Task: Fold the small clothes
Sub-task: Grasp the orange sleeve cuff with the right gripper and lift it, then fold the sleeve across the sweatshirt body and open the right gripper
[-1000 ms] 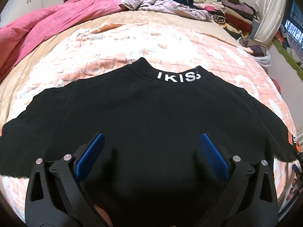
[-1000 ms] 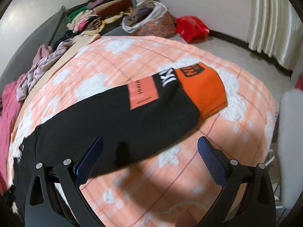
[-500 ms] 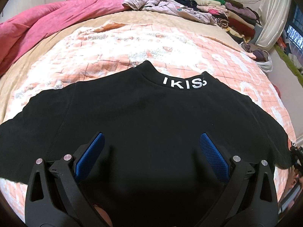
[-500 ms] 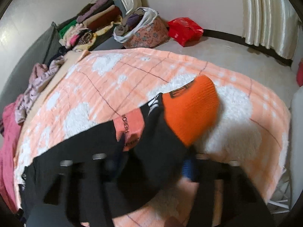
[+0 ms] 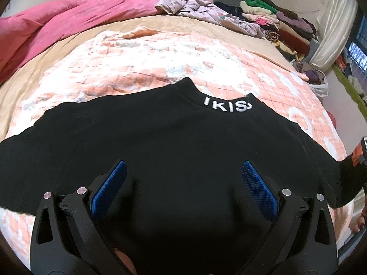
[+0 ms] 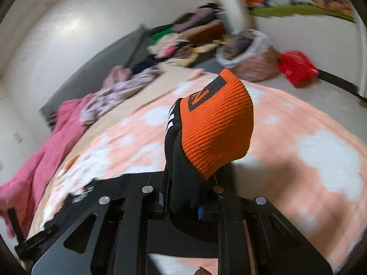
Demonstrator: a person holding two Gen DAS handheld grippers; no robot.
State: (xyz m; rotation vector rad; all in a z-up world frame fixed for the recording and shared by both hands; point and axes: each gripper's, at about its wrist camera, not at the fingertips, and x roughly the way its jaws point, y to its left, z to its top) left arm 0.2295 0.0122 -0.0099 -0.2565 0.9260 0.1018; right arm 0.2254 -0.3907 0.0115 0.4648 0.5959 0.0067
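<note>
A black sweatshirt (image 5: 174, 142) with white letters on its collar (image 5: 227, 106) lies flat, back up, on the peach and white blanket (image 5: 160, 55). My left gripper (image 5: 183, 183) is open above the shirt's lower middle, its blue pads (image 5: 110, 188) wide apart. My right gripper (image 6: 183, 204) is shut on the shirt's right sleeve just below its orange cuff (image 6: 218, 123) and holds it lifted off the blanket (image 6: 309, 160). The raised sleeve end also shows at the right edge of the left wrist view (image 5: 357, 160).
A pink duvet (image 5: 75, 20) lies at the far left of the bed. Loose clothes (image 5: 201, 6) and folded stacks (image 5: 275, 20) line the headboard. A laundry basket (image 6: 250, 52) and a red bag (image 6: 296, 68) stand on the floor beyond the bed.
My right gripper closed on the sleeve near the orange cuff and lifted it off the blanket. The left gripper stayed open over the shirt, shifting slightly.
</note>
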